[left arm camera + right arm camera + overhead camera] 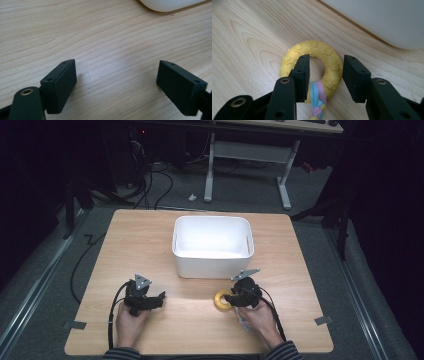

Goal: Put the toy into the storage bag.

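Rubber, by the look of it: the yellow ring-shaped toy stamped with paw prints [312, 58] lies flat on the pale wooden table [150, 235], just in front of the white rectangular plastic bin [212, 245] and near its right front corner. A pink-and-blue braided fabric loop [318, 97] is tied round the near side of the ring and trails toward the person. The right gripper [325, 75] hovers right over the toy with its jaws apart, one inside the ring's hole and the other outside its rim, straddling the right-hand part of the ring beside the knot; whether they touch it yet I cannot tell. The left gripper [116, 82] sits well off to the left above bare wood, jaws wide apart and holding nothing. The toy seems light, somewhat squashy and grippy rather than slick, so a pinch across the ring's thickness should hold firmly. The braid is limp and would dangle, making it a poorer place to grab.
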Tool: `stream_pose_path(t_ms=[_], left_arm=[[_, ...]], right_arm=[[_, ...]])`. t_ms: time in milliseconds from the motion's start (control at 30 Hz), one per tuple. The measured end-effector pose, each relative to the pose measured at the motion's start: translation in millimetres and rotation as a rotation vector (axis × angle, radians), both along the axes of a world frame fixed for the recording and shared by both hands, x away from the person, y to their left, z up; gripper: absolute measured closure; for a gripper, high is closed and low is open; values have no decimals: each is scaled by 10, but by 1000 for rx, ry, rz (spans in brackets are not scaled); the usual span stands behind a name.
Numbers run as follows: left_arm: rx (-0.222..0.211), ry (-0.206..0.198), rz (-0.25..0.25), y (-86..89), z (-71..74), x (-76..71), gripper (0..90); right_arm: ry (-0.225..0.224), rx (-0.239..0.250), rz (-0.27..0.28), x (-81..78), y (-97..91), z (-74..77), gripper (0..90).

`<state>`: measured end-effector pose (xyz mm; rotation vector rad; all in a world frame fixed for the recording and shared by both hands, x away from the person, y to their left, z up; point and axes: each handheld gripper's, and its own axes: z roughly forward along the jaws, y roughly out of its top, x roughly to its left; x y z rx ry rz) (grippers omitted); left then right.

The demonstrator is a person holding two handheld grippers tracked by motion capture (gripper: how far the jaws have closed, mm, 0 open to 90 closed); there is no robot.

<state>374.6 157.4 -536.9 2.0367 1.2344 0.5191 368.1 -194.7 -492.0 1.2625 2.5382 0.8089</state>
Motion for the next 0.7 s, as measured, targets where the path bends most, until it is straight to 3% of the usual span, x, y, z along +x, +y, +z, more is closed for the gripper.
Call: stream_pose_path(t_ms=[700], left_arm=[[0, 0, 0, 0, 0, 0, 168]], right_arm=[[56, -57, -11, 102, 82, -120, 582]])
